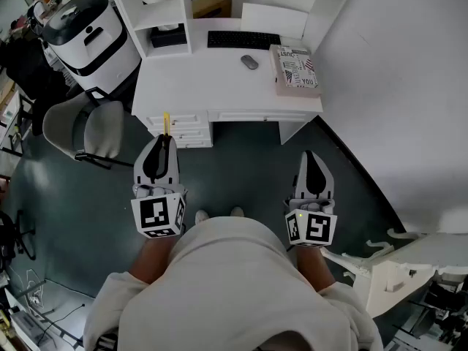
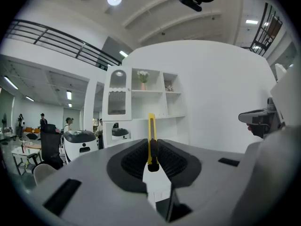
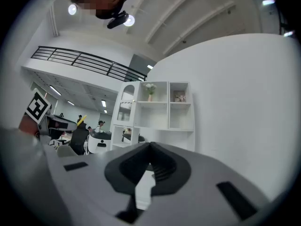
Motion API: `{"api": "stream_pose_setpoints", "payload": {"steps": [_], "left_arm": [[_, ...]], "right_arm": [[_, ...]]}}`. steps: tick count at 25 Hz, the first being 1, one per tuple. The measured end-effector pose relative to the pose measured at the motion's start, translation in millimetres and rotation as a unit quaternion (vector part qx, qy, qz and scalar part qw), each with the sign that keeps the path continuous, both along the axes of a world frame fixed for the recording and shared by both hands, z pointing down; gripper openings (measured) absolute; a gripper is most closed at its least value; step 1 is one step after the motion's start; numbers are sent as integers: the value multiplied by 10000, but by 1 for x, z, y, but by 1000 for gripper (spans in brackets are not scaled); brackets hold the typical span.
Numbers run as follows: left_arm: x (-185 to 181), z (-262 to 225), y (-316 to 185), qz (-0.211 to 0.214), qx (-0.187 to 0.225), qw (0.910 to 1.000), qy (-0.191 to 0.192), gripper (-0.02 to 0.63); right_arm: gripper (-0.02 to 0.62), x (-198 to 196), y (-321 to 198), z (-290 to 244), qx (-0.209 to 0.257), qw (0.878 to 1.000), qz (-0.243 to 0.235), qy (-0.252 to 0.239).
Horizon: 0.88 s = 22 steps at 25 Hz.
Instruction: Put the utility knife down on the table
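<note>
Probably light & stiff w/ slick plastic sides, so the utility knife (image 2: pixel 151 135) is best held on its lower body, pads flat, clear of the blade end. It's slim & yellow w/ a dark near end. Left gripper (image 1: pixel 161 146) is clamped on it, just short of the table (image 1: pixel 219 75) front edge. Right gripper (image 3: pixel 149 147) is closed on nothing, also short of the table.

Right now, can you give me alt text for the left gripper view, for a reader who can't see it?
The left gripper clamps a yellow utility knife between its dark pads, the knife sticking out past them. Beyond stand a white shelf unit and a curved white wall.
</note>
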<state>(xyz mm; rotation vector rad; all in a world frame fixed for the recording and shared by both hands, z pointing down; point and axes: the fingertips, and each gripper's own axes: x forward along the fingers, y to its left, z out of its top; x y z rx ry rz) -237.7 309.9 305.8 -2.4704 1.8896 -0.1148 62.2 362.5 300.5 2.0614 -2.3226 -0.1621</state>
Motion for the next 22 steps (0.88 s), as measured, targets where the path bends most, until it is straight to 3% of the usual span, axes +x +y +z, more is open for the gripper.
{"api": "stream_pose_setpoints", "payload": {"steps": [11,22], "left_arm": [[16,2,-2,-8,-19,10000,-20,61],[55,2,-11,-234,50,9997,-61,61]], "right_arm": [[3,10,-6,7,-44,9996,-245,-149],[3,53,-22,20,-150,9986,-498,-67]]}}
